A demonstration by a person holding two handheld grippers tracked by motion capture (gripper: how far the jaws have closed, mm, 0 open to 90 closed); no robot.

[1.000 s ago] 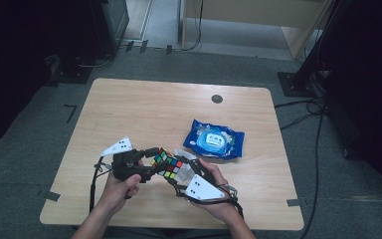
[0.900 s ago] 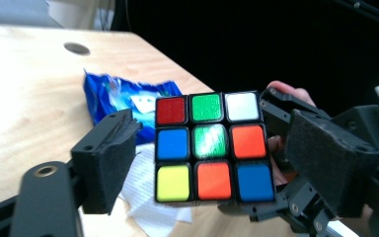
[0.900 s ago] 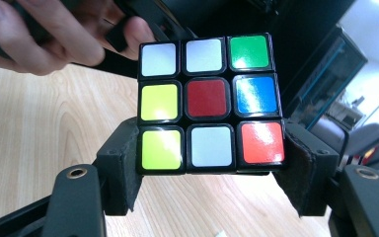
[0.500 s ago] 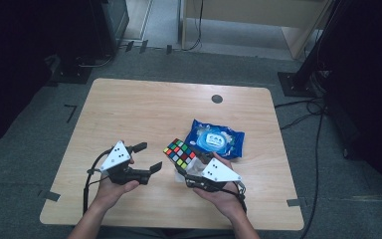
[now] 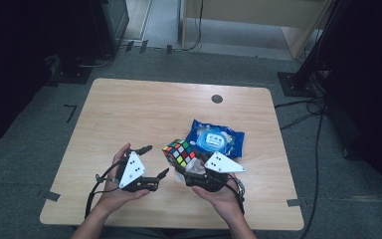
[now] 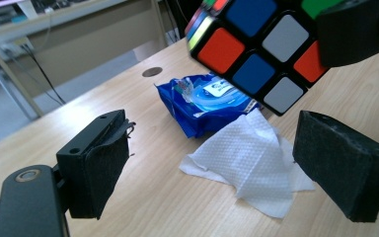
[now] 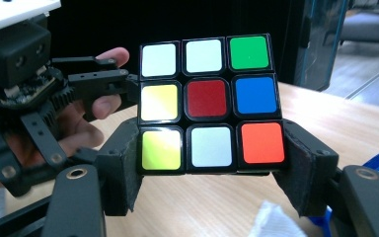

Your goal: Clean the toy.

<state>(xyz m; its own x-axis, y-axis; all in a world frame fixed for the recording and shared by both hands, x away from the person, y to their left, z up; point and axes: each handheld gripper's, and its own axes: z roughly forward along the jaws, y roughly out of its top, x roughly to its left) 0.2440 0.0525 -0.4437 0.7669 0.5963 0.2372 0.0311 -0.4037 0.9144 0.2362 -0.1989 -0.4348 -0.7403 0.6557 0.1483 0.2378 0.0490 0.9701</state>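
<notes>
Since the frame a second earlier, when both grippers met at the multicoloured plastic puzzle cube (image 5: 179, 152) near the table's front edge, the left gripper (image 5: 154, 163) had drawn away to the left and the right gripper (image 5: 180, 168) had lifted the cube clear of the pale wooden table (image 5: 144, 109).

By the look of it the work was the handling or wiping of the cube, and it was partway along: a crumpled white paper tissue (image 6: 249, 160) lay on the table just in front of a blue plastic wet-wipe pack (image 6: 205, 101), touching it, and whether any face had been wiped could not be told.

In the right gripper view the right gripper (image 7: 209, 168) pinched the cube (image 7: 209, 103) by its bottom layer, its padded jaws pressed against the two sides, with the cube upright above the tabletop. The left gripper (image 6: 212, 163) stood spread wide and held nothing, its jaws aimed toward the tissue, with the cube (image 6: 256, 49) hanging above and beyond them.
</notes>
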